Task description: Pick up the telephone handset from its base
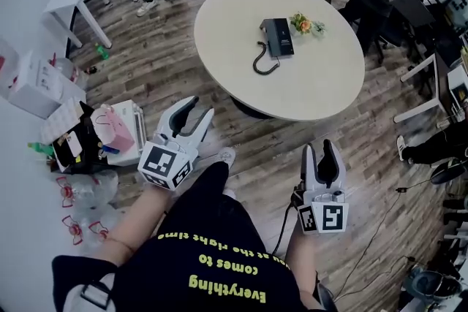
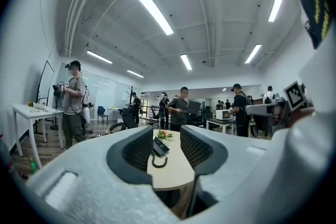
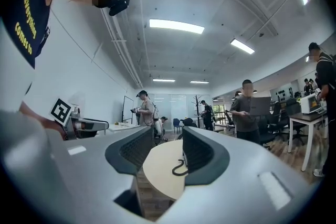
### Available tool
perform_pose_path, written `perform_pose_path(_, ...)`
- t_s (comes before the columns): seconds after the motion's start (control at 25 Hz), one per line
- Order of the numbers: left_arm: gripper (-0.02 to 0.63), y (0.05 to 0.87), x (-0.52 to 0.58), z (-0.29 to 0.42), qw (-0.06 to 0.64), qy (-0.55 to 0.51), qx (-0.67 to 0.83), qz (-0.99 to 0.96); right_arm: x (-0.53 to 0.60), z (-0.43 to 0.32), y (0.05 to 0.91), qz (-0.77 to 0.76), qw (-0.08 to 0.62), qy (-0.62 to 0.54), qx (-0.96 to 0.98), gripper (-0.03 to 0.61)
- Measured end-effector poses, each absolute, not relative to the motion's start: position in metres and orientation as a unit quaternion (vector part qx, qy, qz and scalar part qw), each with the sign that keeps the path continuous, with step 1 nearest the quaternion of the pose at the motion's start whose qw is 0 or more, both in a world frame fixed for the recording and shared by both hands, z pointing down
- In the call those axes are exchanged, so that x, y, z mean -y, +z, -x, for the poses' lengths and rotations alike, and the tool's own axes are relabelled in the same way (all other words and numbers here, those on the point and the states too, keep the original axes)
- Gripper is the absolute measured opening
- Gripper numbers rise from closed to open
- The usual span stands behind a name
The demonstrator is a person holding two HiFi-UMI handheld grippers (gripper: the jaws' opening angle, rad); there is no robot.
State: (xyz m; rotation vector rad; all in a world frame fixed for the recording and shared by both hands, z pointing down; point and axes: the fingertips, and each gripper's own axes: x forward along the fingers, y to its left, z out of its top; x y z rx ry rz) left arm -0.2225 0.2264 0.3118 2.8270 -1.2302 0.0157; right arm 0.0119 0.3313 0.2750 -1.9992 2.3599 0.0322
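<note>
Your shirt (image 1: 219,259) fills the bottom of the head view, and both claws reach out level in front of it, well short of the table (image 1: 314,95). Your left claw (image 1: 199,109) has its jaws partly spread and grips nothing. Your right claw (image 1: 319,149) is parted the same way and is also empty. The phone (image 1: 277,37) sits near the middle of the round table. Its handset (image 1: 267,36) rests on the base, and the cord (image 1: 263,63) curls toward you. Flowers (image 1: 305,25) lie just beside the phone's far right corner. Each gripper view shows the distant table between its jaws.
</note>
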Motion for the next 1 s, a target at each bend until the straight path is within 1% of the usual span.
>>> perform_pose_path(0.16,0.193,0.316,-0.203,0.213,0.036,0.005,0.401,-0.916,-0.312,-0.018,0.276,0.645,0.021,0.01,-0.763,0.209)
perform_pose_path(0.44,0.215,0.32,-0.131,0.177,0.046,0.003,0.395,-0.917,-0.246,-0.049,0.277,0.65,0.012,0.004,-0.76,0.244)
perform_pose_path(0.72,0.217,0.311,-0.048,0.138,0.042,-0.007,0.373,-0.927,-0.173,-0.079,0.264,0.661,0.015,0.014,-0.75,0.245)
perform_pose_path(1.0,0.218,0.308,0.02,0.114,0.044,-0.008,0.353,-0.935,-0.115,-0.096,0.266,0.674,0.008,0.013,-0.739,0.247)
